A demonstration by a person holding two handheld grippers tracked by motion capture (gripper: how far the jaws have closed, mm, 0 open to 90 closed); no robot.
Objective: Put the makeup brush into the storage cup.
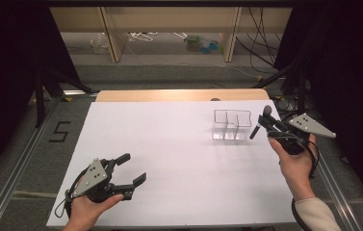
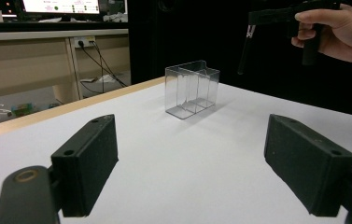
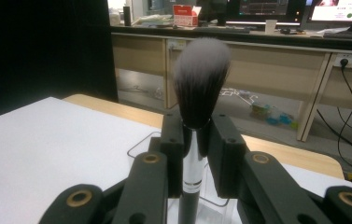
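Gripping a makeup brush (image 1: 261,123) upright, bristles up, right tool (image 1: 269,124) hovers just beside clear organizer (image 1: 232,124); left tool (image 1: 134,168) released, far.

1. White table sheet (image 1: 169,159) is bare across the left and centre; wide free passage there at table level.
2. Clear divided organizer (image 1: 232,125) stands upright at the far right of the sheet, the one obstacle on it.
3. Left gripper (image 1: 131,169) sits low at the near left edge, jaws spread, well apart from the organizer; open sheet lies between them.
4. Right gripper (image 1: 264,126) hovers just right of the organizer, clamping a makeup brush (image 1: 261,122) whose handle hangs down beside the organizer's right wall; little room on that side.
5. Organizer top is open, nothing over it.
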